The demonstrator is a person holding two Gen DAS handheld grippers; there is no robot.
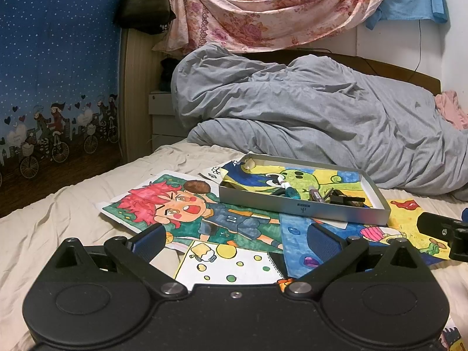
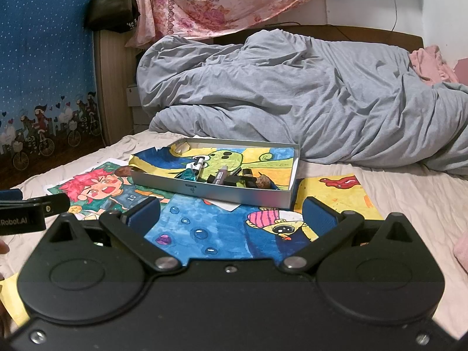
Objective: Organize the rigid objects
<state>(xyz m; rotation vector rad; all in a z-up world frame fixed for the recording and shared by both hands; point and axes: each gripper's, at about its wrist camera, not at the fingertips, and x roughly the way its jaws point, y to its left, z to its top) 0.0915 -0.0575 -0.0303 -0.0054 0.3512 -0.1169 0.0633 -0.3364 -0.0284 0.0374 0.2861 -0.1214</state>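
A shallow grey box [image 1: 304, 209] [image 2: 210, 190] sits on coloured drawings on the bed. Inside it lie a teal-capped tube [image 1: 291, 193] [image 2: 190, 172], a grey marker [image 1: 317, 194] [image 2: 220, 175], black pieces [image 1: 346, 197] [image 2: 231, 180] and a brown lump [image 2: 263, 182]. My left gripper [image 1: 235, 238] is open and empty, short of the box. My right gripper [image 2: 231, 212] is open and empty, just in front of the box. The right gripper's edge shows in the left wrist view [image 1: 438, 228]. The left gripper's edge shows in the right wrist view [image 2: 32, 207].
Coloured drawings [image 1: 187, 204] [image 2: 222, 231] lie spread on the beige sheet [image 1: 58, 228]. A bunched grey duvet [image 1: 307, 117] [image 2: 292, 93] lies behind the box. A blue curtain [image 1: 58, 73] hangs at the left; a black bag [image 1: 143, 8] hangs by the headboard.
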